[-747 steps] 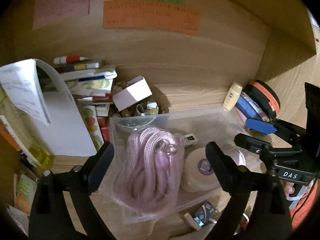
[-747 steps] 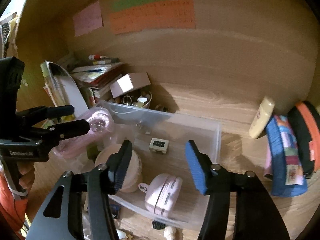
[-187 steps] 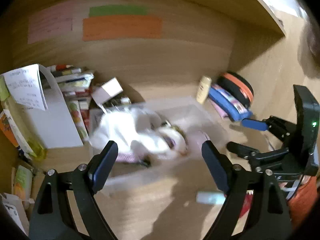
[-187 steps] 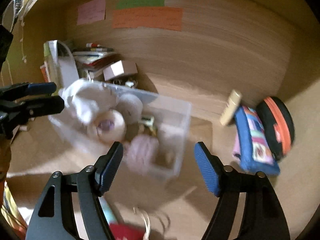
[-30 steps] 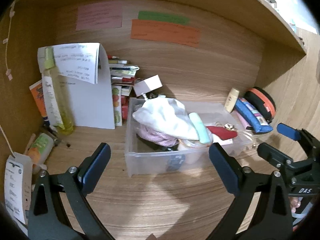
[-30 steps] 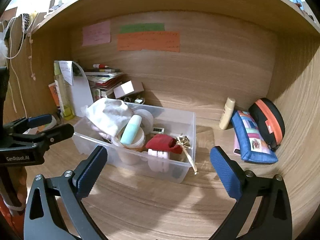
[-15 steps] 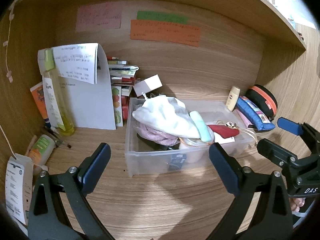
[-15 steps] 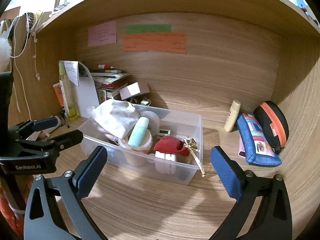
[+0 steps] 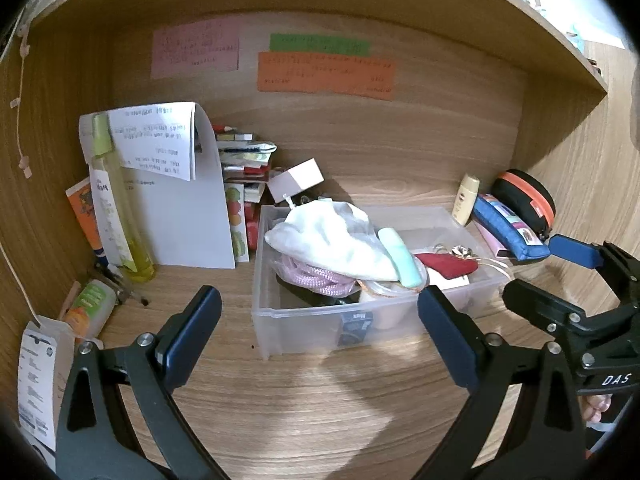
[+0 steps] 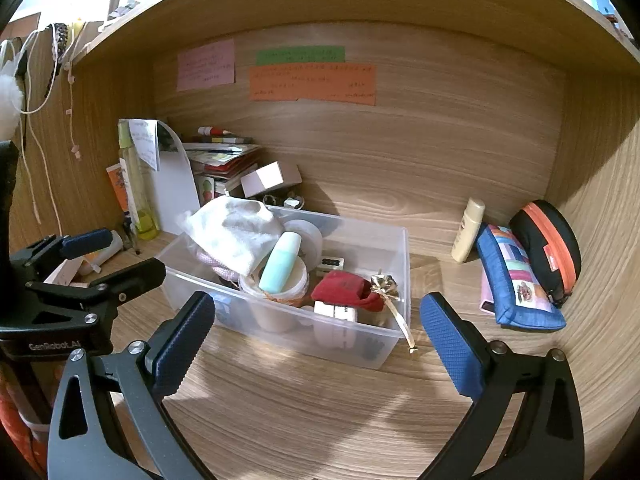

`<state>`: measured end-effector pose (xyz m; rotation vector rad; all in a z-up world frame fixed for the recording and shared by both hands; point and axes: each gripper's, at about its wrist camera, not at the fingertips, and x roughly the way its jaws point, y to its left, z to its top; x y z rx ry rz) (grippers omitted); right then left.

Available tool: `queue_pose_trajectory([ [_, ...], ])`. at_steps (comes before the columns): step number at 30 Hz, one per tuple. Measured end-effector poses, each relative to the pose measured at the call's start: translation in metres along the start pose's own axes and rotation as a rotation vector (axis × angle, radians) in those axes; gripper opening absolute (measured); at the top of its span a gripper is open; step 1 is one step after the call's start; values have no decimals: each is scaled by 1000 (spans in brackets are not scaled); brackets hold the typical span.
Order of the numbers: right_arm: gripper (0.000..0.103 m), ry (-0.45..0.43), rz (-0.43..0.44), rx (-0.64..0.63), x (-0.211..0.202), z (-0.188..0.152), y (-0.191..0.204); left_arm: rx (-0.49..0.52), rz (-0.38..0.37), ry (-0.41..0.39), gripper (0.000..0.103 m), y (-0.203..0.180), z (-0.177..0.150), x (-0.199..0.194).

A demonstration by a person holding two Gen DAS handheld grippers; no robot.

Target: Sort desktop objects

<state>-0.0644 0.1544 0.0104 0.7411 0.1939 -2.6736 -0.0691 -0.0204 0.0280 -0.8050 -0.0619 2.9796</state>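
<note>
A clear plastic bin (image 9: 304, 320) (image 10: 396, 248) stands on the wooden desk, full of small things: a white cloth bag (image 9: 336, 236) (image 10: 232, 228), a pink rope (image 9: 316, 276), a mint tube (image 9: 400, 256) (image 10: 280, 268), a red pouch with gold ribbon (image 9: 444, 264) (image 10: 348, 288), and round tubs. My left gripper (image 9: 320, 332) (image 10: 108, 256) is open and empty, in front of the bin. My right gripper (image 10: 316, 340) (image 9: 544, 272) is open and empty, in front of the bin's right side.
At the back left are a stack of books (image 9: 244, 160), a white box (image 9: 296, 178), a curled white sheet (image 9: 180, 208) and a yellow bottle (image 9: 120, 216). At the right stand a cream tube (image 10: 466, 230), a blue pencil case (image 10: 516, 276) and a black-orange case (image 10: 548, 240). Wooden walls close in on three sides.
Both grippers have drawn back a little from the bin and stay open. The bin and its contents have not moved.
</note>
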Motion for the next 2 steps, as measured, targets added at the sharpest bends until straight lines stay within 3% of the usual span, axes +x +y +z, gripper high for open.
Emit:
queue_pose_trajectory([
  [2, 102, 3, -3, 0, 1, 0, 1, 3, 3, 7, 100, -1, 0, 0],
])
